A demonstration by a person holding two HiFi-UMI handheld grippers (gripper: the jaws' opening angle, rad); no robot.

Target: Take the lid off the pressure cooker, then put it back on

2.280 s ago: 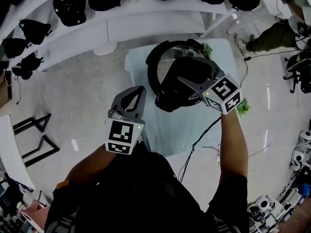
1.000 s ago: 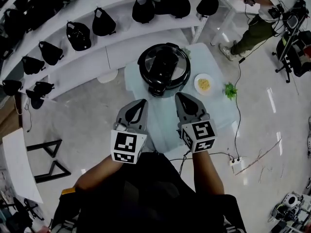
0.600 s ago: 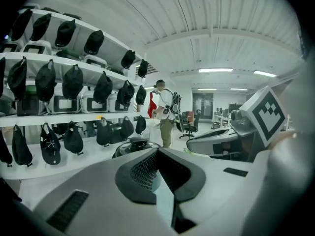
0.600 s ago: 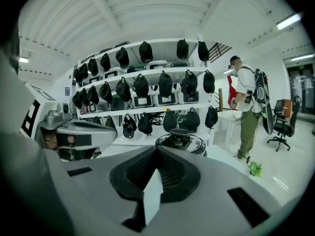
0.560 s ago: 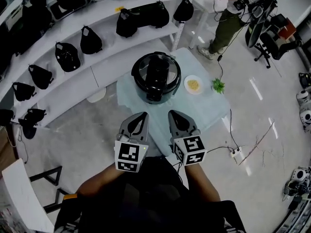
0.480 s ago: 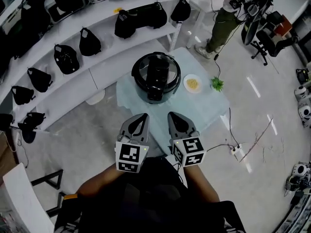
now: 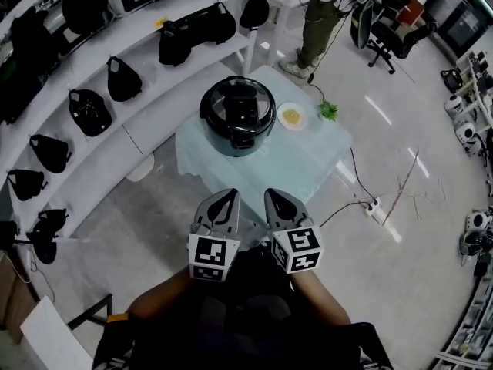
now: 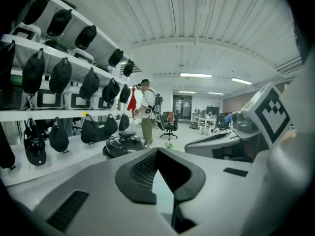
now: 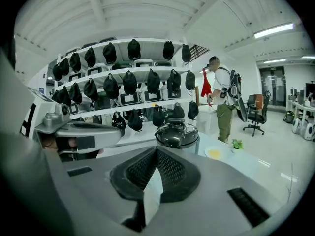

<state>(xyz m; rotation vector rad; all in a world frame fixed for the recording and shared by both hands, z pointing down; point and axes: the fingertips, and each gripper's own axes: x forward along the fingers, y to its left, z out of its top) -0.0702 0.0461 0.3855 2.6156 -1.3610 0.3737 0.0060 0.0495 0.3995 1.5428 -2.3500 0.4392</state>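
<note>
Both grippers are empty. On the left gripper (image 7: 226,196) the fingers (image 8: 139,172) are pressed together; on the right gripper (image 7: 275,196) likewise. The pressure cooker (image 7: 231,146) stands on the table (image 7: 300,168), well beyond both sets of fingertips, its lid (image 7: 237,102) seated on top.

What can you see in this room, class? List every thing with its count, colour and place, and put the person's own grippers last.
pressure cooker: one, black, far side of table
lid: one, black, on the cooker
table: one, pale blue-green cloth, mid-floor
plate: one, white with yellow food, right of cooker
plant: one, green, table's right corner
shelves: white, behind table
bags: many, black, along the shelves
standing person: one, beyond table
power strip: one, white, on the floor
left gripper: grey, shut, empty
right gripper: grey, shut, empty
</note>
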